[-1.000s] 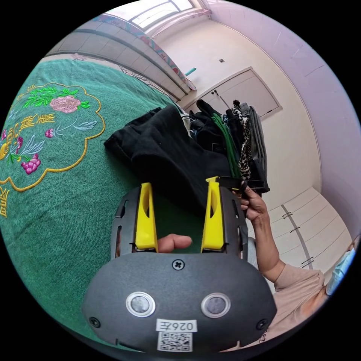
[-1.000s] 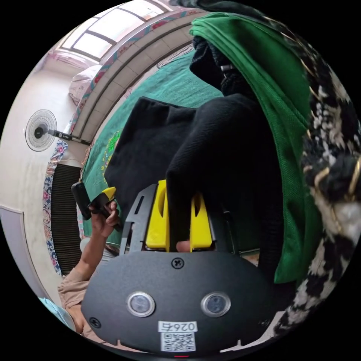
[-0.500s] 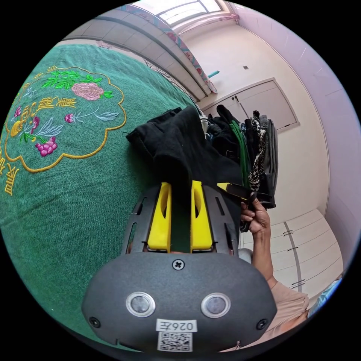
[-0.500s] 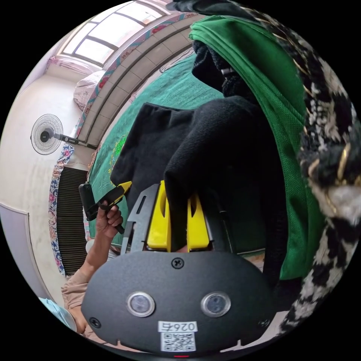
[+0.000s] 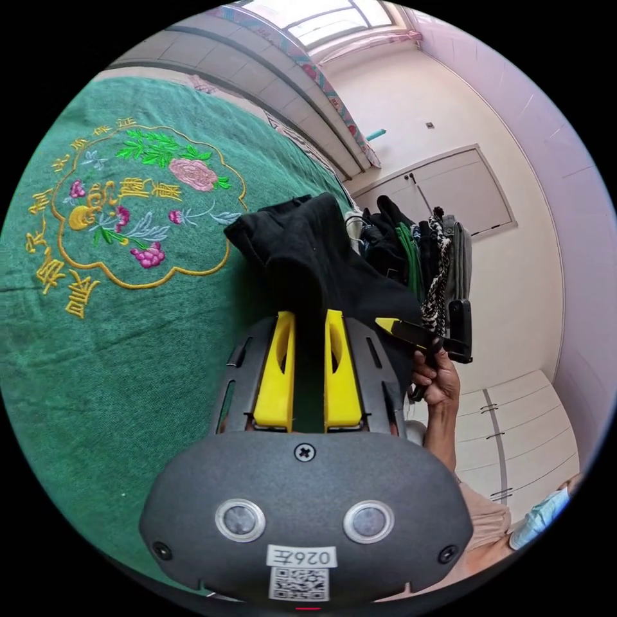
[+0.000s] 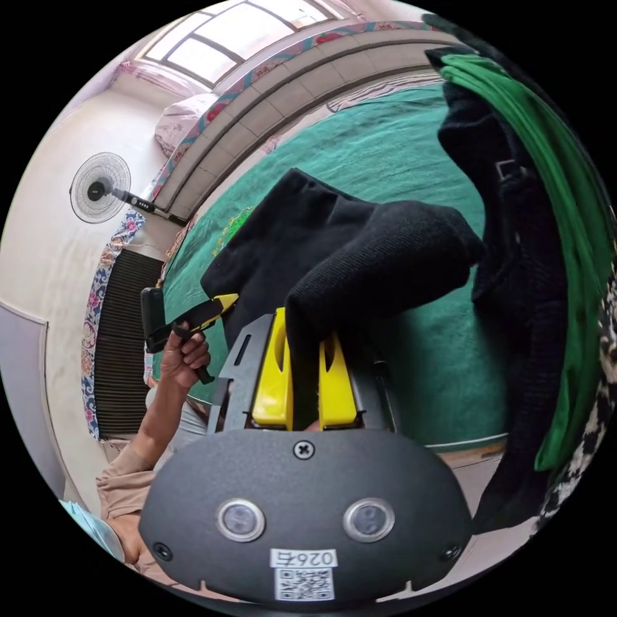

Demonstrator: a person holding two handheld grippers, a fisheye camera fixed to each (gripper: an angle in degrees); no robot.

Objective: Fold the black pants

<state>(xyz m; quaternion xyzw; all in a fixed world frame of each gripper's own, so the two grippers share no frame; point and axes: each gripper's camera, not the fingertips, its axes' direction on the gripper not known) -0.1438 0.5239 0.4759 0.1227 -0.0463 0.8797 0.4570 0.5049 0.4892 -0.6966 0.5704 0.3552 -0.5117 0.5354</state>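
Note:
The black pants (image 5: pixel 302 244) lie bunched on the green bedspread (image 5: pixel 128 334), their near edge lifted. My left gripper (image 5: pixel 308 315) is shut on that edge, black cloth pinched between the yellow jaws. To its right a hand holds my right gripper (image 5: pixel 393 324) against the same cloth. In the right gripper view the right gripper (image 6: pixel 303 324) is shut on a thick fold of the pants (image 6: pixel 360 257), which hang up off the bedspread (image 6: pixel 392 148). At the left of that view a hand holds the left gripper (image 6: pixel 215 305) at the pants' other side.
A pile of other clothes (image 5: pixel 424 257) stands just beyond the pants, with a green garment (image 6: pixel 569 186) and a black one (image 6: pixel 520 270) close on the right. A fan (image 6: pixel 98 189) stands by the wall. Cupboard doors (image 5: pixel 450 186) are behind the pile.
The left gripper, open a second ago, has shut on the pants' edge. The pants have come away from the clothes pile, with bare bedspread now between them.

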